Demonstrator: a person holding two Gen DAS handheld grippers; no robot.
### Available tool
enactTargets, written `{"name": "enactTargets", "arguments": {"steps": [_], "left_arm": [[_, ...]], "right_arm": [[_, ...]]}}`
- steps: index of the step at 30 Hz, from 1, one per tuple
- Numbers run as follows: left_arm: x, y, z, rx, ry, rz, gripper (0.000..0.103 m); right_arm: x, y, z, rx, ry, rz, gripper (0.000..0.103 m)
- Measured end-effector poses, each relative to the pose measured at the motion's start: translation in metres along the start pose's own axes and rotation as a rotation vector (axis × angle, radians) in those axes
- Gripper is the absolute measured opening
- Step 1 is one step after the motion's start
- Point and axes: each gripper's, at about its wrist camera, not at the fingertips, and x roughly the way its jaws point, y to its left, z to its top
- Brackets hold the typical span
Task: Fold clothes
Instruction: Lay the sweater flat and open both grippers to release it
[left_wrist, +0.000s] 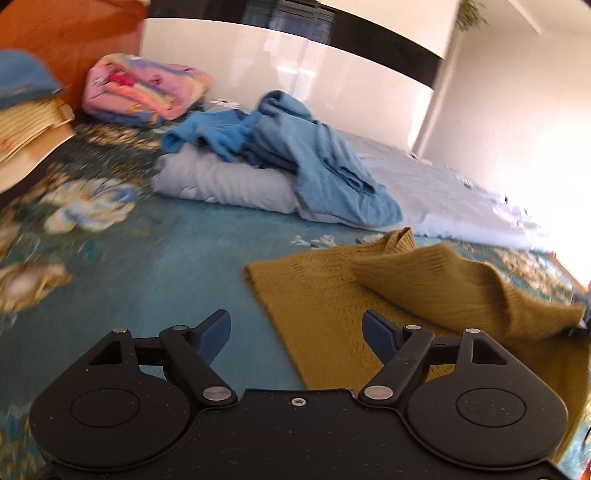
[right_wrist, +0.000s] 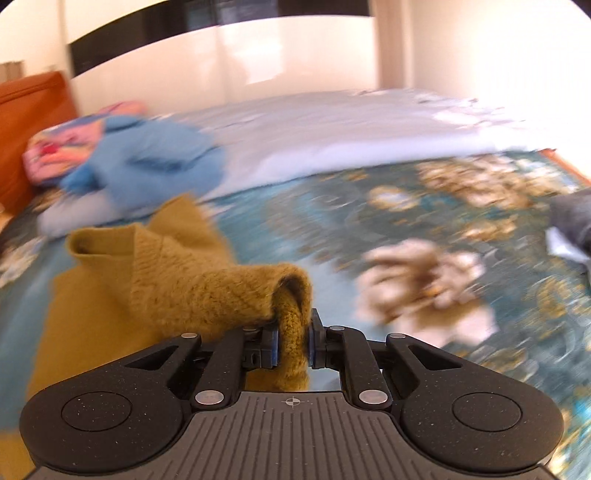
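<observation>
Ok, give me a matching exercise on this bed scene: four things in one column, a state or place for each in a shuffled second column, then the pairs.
Things:
1. mustard knitted sweater
2. crumpled blue garments
3. left gripper
4. pink patterned folded blanket

States or places:
A. heaped on a pale blue pillow
B. a sleeve pinched by the right gripper
C. against the orange headboard
D. open and empty

Pairs: 1-B, 2-A, 3-D, 4-C

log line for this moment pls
task: fold clothes | right gripper: shut on mustard sweater sleeve, lifted | left gripper: open, empty, over sweater edge | blue clothes: unfolded pile behind
</observation>
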Motion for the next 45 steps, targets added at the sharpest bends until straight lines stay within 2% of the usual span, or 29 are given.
{"name": "enactTargets", "arguments": {"steps": [6,9,12,14,18,20,22,24,25,26,27,28,29,30,31,33,37,41,45], "left_arm": [[0.050,-0.017,0.026,0.052,0.045,0.006,0.078],[0.080,-0.023,0.033,0.051,0.089,0.014,0.078],[0.108,-0.028,0.033,0.043,0.147,0.024,0.078],[0.123,-0.035,0.029,0.065,0.175,0.018,0.078],[0.149,-0.045,0.023,0.089,0.229,-0.009,0.078],[0.161,-0.048,0.020,0.092,0.253,-0.019,0.078],[0.170,-0.052,0.017,0.097,0.263,-0.003,0.070],[0.175,-0.055,0.014,0.101,0.252,-0.006,0.064],[0.175,-0.058,0.013,0.105,0.241,-0.010,0.058],[0.176,-0.061,0.012,0.109,0.236,-0.009,0.056],[0.175,-0.064,0.011,0.110,0.228,-0.002,0.051],[0.175,-0.066,0.010,0.110,0.218,0.007,0.038],[0.173,-0.069,0.009,0.107,0.204,0.022,0.030],[0.171,-0.072,0.008,0.099,0.190,0.045,0.012],[0.169,-0.075,0.007,0.091,0.175,0.071,0.009],[0.161,-0.079,0.005,0.070,0.142,0.095,0.007],[0.134,-0.084,0.006,0.040,0.062,0.104,0.006],[0.103,-0.075,0.010,-0.032,-0.008,0.095,0.006],[0.069,-0.060,0.000,-0.083,-0.042,0.091,0.006]], "right_arm": [[0.027,-0.050,0.051,-0.071,-0.041,-0.115,0.010],[0.044,-0.062,0.079,-0.123,-0.080,-0.167,0.010],[0.071,-0.079,0.099,-0.109,-0.085,-0.213,0.010],[0.094,-0.088,0.103,-0.115,-0.047,-0.236,0.011],[0.117,-0.097,0.081,-0.099,0.017,-0.210,0.013],[0.112,-0.102,0.073,-0.070,0.012,-0.202,0.019],[0.101,-0.110,0.069,-0.044,-0.004,-0.180,0.018],[0.088,-0.117,0.067,-0.050,-0.020,-0.177,0.021],[0.080,-0.120,0.065,-0.060,-0.025,-0.184,0.032],[0.073,-0.123,0.063,-0.065,-0.028,-0.190,0.038],[0.066,-0.126,0.060,-0.066,-0.029,-0.194,0.038],[0.058,-0.129,0.056,-0.067,-0.031,-0.199,0.038],[0.053,-0.131,0.051,-0.063,-0.024,-0.198,0.038],[0.049,-0.131,0.042,-0.047,-0.005,-0.188,0.038],[0.045,-0.130,0.034,-0.031,0.014,-0.179,0.039],[0.038,-0.129,0.016,0.001,0.052,-0.159,0.045],[0.030,-0.115,-0.022,0.091,0.121,-0.086,0.045],[0.020,-0.102,-0.047,0.213,0.140,-0.038,0.046],[0.012,-0.095,-0.057,0.311,0.147,0.039,0.046]]}}
